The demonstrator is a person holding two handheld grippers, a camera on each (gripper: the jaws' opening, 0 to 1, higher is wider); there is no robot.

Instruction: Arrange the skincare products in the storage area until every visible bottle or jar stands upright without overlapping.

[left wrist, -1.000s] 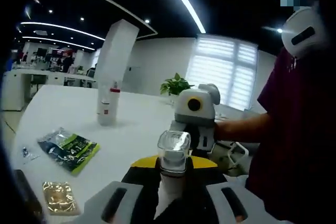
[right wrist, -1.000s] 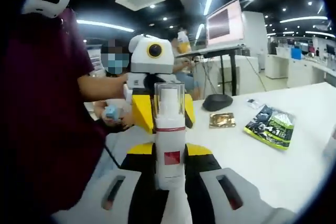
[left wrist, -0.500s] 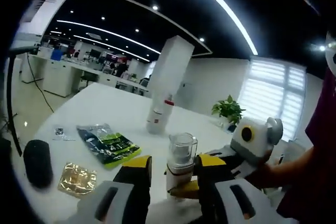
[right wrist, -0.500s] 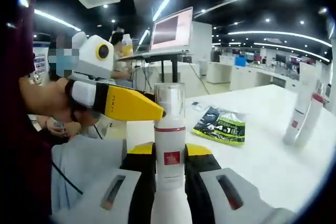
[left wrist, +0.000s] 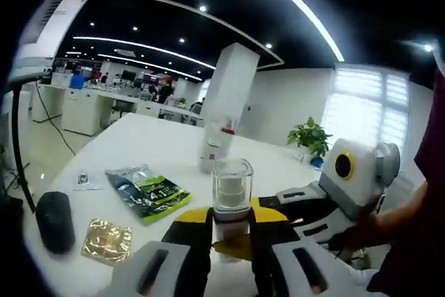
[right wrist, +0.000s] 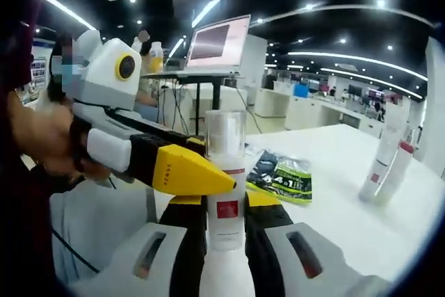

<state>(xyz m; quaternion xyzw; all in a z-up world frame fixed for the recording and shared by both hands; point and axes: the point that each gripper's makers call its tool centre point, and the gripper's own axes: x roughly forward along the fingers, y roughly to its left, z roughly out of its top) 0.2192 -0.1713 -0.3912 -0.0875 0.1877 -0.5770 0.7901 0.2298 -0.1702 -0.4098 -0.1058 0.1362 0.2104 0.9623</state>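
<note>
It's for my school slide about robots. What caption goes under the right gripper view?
The right gripper holds a white spray bottle upright while the left gripper closes on it from the side.

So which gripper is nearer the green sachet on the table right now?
Neither clearly. The left gripper and right gripper are side by side at the spray bottle, with the green sachet lying beyond both.

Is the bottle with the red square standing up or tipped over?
Standing up. The bottle rises straight between the right gripper jaws, clear cap on top, while the left gripper reaches across it.
</note>
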